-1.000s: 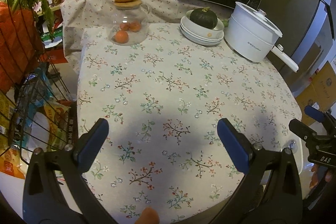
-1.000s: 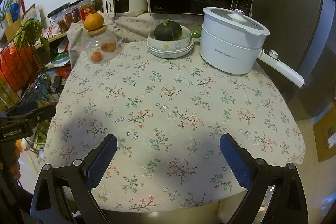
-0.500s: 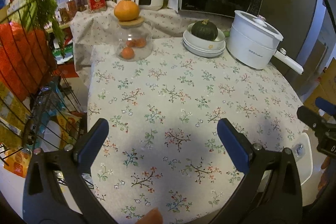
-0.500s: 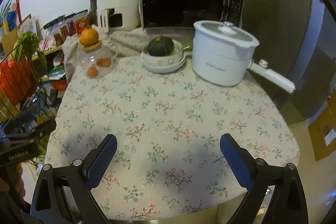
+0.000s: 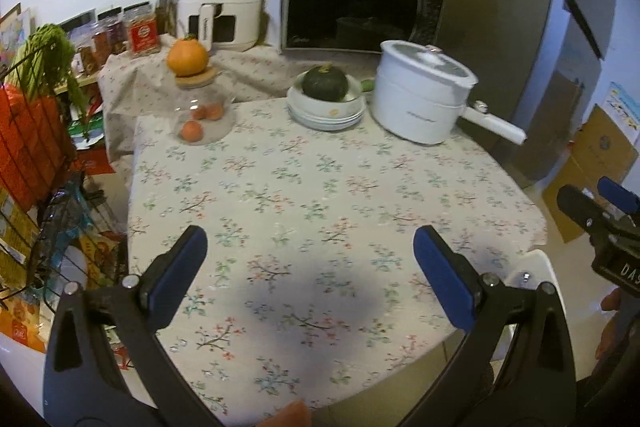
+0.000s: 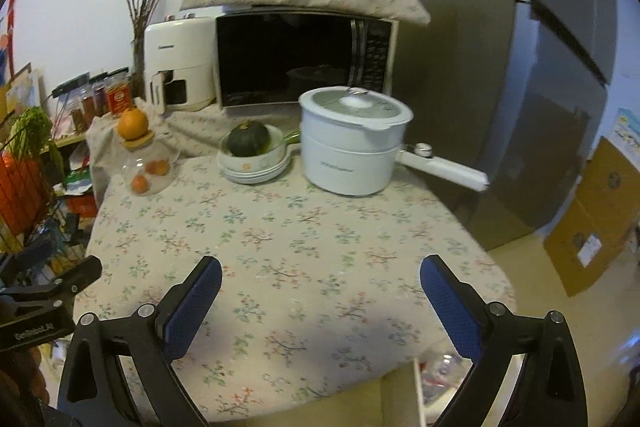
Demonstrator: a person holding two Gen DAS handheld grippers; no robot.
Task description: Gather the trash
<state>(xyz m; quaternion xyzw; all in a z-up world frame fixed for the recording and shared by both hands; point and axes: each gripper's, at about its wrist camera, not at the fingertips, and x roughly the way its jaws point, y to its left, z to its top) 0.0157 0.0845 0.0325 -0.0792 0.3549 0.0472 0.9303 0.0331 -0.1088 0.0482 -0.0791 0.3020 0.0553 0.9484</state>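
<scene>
No loose trash shows on the floral tablecloth. My left gripper is open and empty, held above the table's near edge. My right gripper is open and empty, also above the near edge. The right gripper shows at the right edge of the left wrist view. The left gripper shows at the left edge of the right wrist view. A white bin's rim peeks below the table's right corner. It also shows in the right wrist view, with what looks like clear wrappers inside.
At the table's back stand a glass jar with an orange on top, stacked bowls holding a green squash, and a white pot. A microwave and air fryer stand behind. A wire rack stands left, cardboard boxes right.
Both grippers have pulled back and risen, so the table looks smaller and farther. Both stayed open and empty.
</scene>
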